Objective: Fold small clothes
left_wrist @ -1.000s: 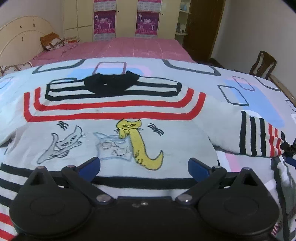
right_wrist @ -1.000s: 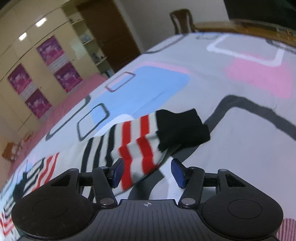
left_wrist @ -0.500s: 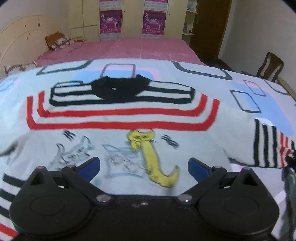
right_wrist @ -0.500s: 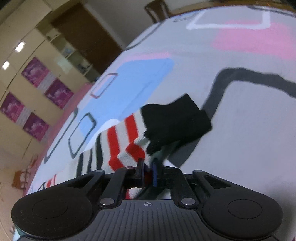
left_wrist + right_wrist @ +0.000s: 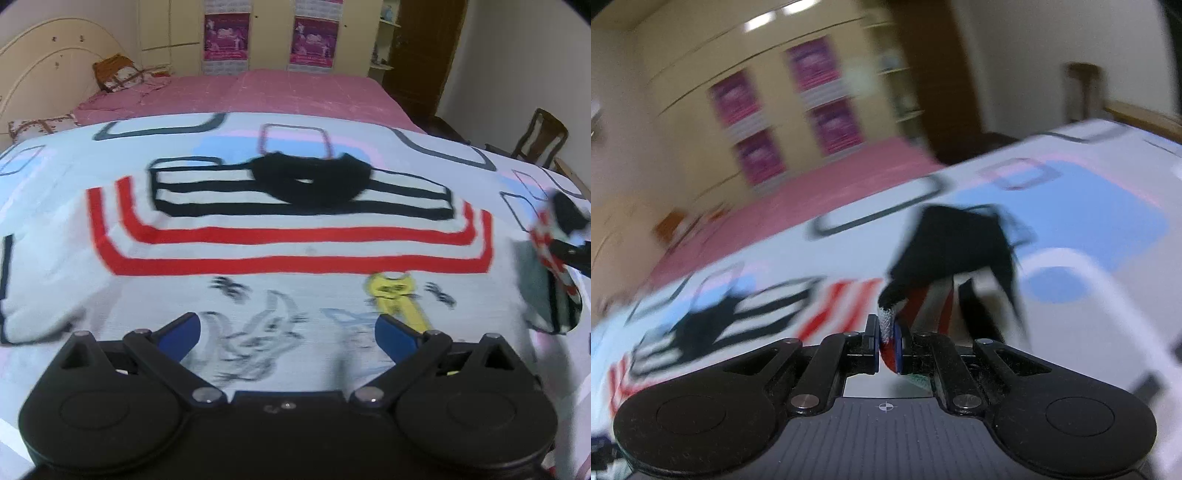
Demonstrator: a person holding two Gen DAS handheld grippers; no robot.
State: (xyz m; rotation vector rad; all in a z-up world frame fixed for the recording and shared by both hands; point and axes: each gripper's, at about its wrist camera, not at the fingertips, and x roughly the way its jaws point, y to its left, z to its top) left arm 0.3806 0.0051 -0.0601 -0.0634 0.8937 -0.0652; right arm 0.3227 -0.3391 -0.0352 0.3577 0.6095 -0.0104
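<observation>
left wrist view: the left tool (image 5: pixel 288 328) is hovering with jaws apart over the sweater (image 5: pixel 295 243) lying flat on the bed (image 5: pixel 295 96), its sleeve (image 5: pixel 554 251) lifting at 3 o'clock.

right wrist view: the right tool (image 5: pixel 886 345) is clamping the sleeve's striped cuff (image 5: pixel 953 254), with the sweater's body lying toward 9 o'clock.

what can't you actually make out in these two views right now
- Left wrist view: the sweater's hem is hidden behind the open left gripper; its cat print is smeared by motion blur.
- Left wrist view: the lifted sleeve is blurred and near the frame edge.
- Right wrist view: the right gripper is shut on the sleeve, but how much fabric it holds is hidden between the pads.
- Right wrist view: the posters are too blurred to read.
</observation>
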